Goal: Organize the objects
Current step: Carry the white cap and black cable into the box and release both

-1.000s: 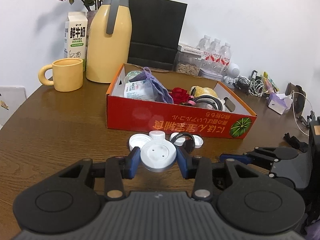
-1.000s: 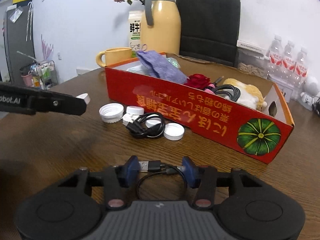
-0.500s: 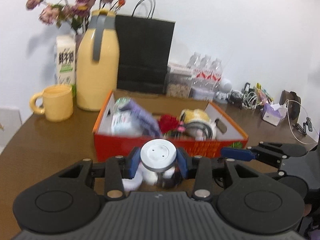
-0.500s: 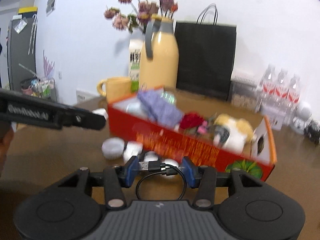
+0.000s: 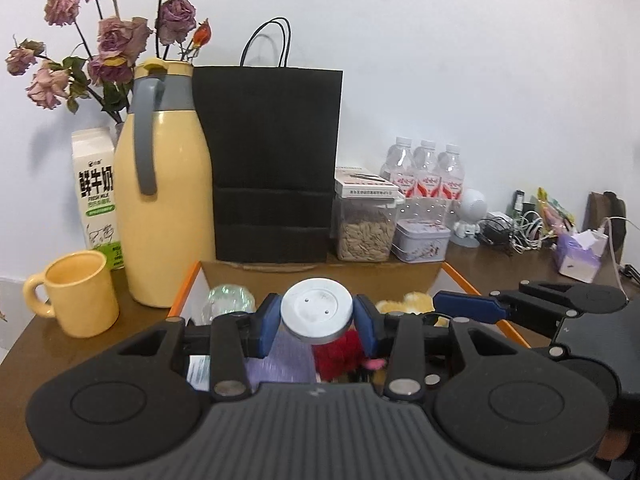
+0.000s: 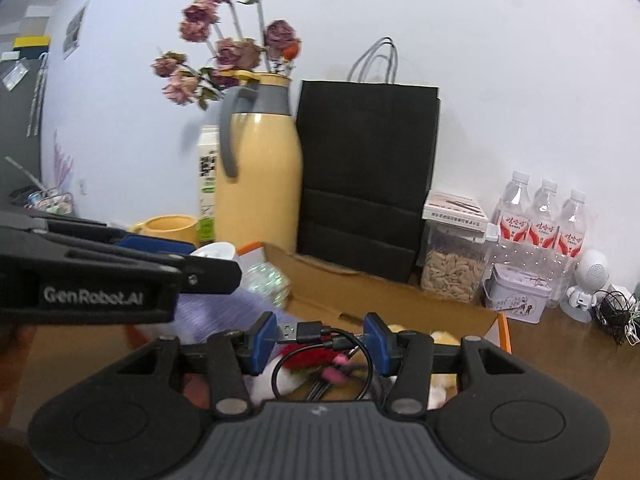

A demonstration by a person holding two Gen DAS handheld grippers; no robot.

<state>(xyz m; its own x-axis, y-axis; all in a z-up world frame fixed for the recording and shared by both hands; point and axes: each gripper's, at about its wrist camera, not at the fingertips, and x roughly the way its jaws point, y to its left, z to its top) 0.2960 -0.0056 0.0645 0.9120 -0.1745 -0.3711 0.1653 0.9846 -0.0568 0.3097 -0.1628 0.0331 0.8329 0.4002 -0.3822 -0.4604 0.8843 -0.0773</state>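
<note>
My left gripper is clamped on a round white cap at frame centre, over the open orange box, and my right gripper pinches a black cable by its plug, its loop dangling above the same box. Risk, in my judgement: the smooth cap is held only at its rim and could pop free, while the slack loop could snag the clutter below on release. Cap looks clean and intact; cable is thin, coiled, unkinked.
</note>
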